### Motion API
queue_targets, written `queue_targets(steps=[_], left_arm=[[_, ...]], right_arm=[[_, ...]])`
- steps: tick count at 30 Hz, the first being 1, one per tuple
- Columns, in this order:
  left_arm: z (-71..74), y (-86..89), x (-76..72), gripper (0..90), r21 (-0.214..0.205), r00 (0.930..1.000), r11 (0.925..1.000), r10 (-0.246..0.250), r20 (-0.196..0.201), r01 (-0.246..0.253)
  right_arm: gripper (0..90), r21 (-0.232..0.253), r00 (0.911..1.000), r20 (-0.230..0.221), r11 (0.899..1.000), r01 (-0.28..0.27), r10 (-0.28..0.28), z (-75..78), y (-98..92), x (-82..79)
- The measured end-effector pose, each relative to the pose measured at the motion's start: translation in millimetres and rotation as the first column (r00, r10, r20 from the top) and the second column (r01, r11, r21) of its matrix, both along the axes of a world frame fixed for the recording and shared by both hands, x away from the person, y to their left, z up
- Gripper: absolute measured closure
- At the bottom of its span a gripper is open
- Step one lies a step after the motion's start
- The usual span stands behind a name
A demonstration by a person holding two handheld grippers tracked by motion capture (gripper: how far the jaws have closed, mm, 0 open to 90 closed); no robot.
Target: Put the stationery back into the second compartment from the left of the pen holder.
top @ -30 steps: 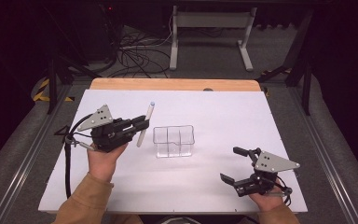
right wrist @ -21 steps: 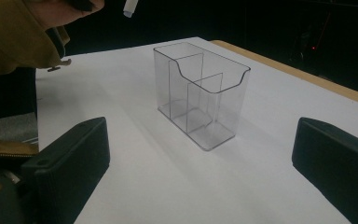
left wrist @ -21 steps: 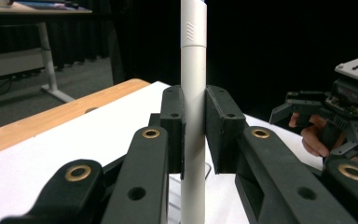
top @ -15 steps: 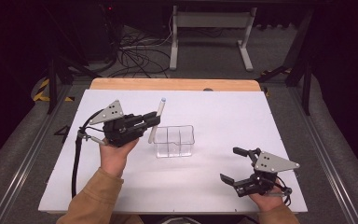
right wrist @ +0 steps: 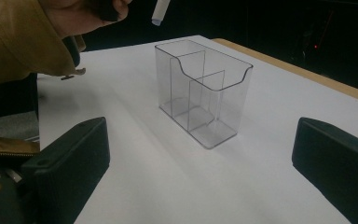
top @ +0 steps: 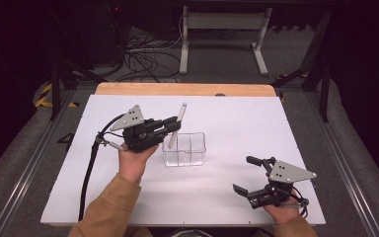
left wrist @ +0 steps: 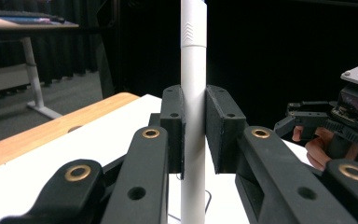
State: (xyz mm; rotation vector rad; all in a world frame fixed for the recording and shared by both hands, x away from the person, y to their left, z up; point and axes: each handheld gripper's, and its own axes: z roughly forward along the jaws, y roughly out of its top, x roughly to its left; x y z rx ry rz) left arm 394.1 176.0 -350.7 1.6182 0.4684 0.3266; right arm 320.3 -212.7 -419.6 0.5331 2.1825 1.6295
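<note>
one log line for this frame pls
left gripper: shut on white pen, upright, above clear organizer | right gripper: open, idle on white table | pen not yet in

Left claw (top: pixel 170 126) clamped; right claw (top: pixel 246 175) gaping.

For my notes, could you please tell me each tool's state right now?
Left tool: closed on the white marker.
Right tool: open, holding nothing.

Pen (left wrist: pixel 193 93): both ends cut off by the frame in the left gripper view.
Pen tip (right wrist: pixel 160 11): upper part cut off in the right gripper view.
Right fingers (right wrist: pixel 333 163): outer parts cut off.
Organizer (top: pixel 185 149): left rim behind pen.
</note>
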Motion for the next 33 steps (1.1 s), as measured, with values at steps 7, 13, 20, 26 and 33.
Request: queue_targets(steps=[7,13,20,26,33], left_arm=[[-5.6,-11.3,3.4,78.7,-0.008,0.9998,0.9999,-0.015,0.015,0.015],[-8.4,-24.6,8.8,78.7,0.010,0.9996,0.9996,-0.025,0.014,0.025],[-10.9,-31.2,11.5,78.7,0.018,0.9994,0.9993,-0.032,0.008,0.032],[-14.0,-33.8,11.6,78.7,0.039,0.9995,0.9990,-0.022,0.023,0.021],[-19.8,-36.9,14.0,78.7,0.058,0.9996,0.9983,-0.012,0.024,0.011]], right_arm=[[4.3,0.000,1.0000,0.001,1.000,-0.003,0.003,0.0,0.2,-0.1],[4.3,-0.008,1.0000,-0.002,1.000,-0.005,0.005,-0.8,1.2,0.4],[4.3,-0.004,1.0000,0.000,1.000,-0.007,0.007,-1.0,0.1,0.3],[4.3,-0.005,1.0000,0.004,1.000,-0.007,0.007,-1.1,0.7,-0.2],[4.3,-0.012,0.9999,0.004,1.000,-0.011,0.011,-1.3,1.4,-0.4]])
